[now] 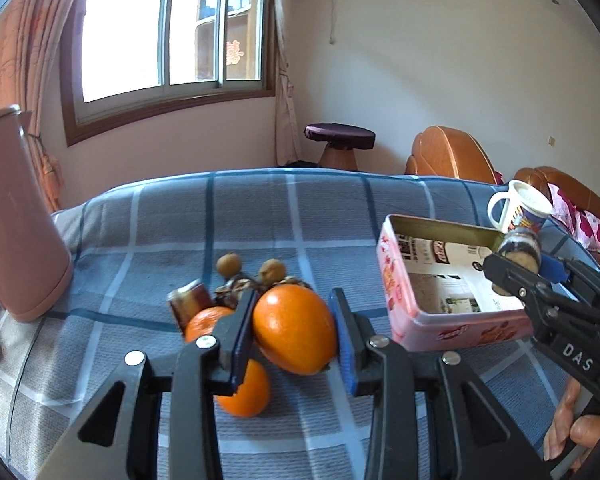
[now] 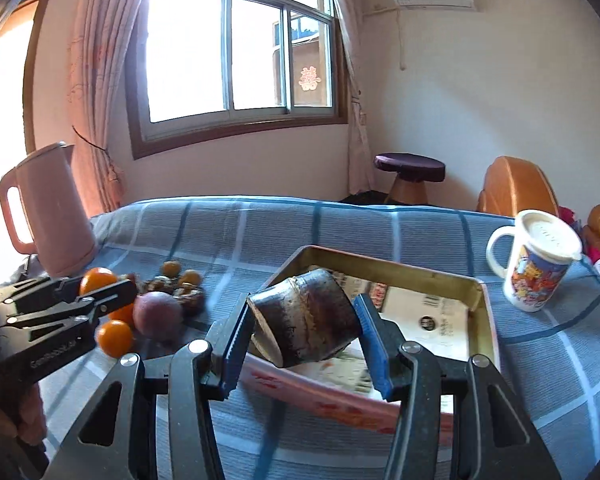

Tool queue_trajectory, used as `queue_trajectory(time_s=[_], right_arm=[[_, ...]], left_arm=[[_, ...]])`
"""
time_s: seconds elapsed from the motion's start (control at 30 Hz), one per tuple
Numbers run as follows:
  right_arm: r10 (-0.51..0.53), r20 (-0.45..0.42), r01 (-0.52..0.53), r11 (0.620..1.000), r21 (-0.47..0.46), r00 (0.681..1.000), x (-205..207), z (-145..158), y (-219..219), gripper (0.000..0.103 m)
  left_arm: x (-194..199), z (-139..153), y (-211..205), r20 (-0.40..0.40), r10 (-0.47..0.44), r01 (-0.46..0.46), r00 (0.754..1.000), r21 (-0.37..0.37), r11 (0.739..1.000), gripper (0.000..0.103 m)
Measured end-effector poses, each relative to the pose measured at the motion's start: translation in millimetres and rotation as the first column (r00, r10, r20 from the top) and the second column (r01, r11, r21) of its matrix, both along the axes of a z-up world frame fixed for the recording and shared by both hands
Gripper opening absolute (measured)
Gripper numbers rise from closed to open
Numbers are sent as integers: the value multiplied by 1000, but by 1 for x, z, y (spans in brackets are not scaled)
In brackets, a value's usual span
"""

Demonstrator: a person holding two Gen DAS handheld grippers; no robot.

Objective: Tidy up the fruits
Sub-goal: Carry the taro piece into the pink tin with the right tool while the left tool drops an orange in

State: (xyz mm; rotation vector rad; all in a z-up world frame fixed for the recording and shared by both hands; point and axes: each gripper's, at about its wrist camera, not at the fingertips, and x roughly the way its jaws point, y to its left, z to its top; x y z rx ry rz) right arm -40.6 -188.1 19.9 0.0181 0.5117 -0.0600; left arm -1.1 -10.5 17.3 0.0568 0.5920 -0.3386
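My left gripper (image 1: pixel 294 322) is shut on a large orange (image 1: pixel 296 328), held just above the blue checked cloth (image 1: pixel 260 216). Two smaller oranges (image 1: pixel 244 392) lie under and left of it, with a dark sugarcane piece (image 1: pixel 190 304) and small brown longans (image 1: pixel 272 271) behind. My right gripper (image 2: pixel 304 332) is shut on a dark sugarcane segment (image 2: pixel 304 326) and holds it over the near edge of the open pink tin (image 2: pixel 476 300). The right gripper also shows in the left wrist view (image 1: pixel 516 268), over the tin (image 1: pixel 392 280).
A pink kettle (image 1: pixel 16 220) stands at the left on the cloth. A white printed mug (image 2: pixel 536 260) stands right of the tin. A purple fruit (image 2: pixel 158 314) lies among the fruit pile. A stool (image 1: pixel 339 144) and wooden chairs stand behind the table.
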Motion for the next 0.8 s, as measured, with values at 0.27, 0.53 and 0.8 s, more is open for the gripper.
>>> queue_trajectory(time_s=[0.27,0.53,0.8], right_arm=[[-92,-66,99,990,105,994,2,-11,-67,53],[-68,-115,78,993,84,991,8,-20,-73,53],[-56,-155,69,994,83,986,15,-28,-73,53]], left_arm=[[13,-2,-72,-37,-93,93,995,7,996,38],[24,-9,-125,-67,-136,140,988,64,988,37],[30,-31,-143,-123,-135,152,983,140,978,37]])
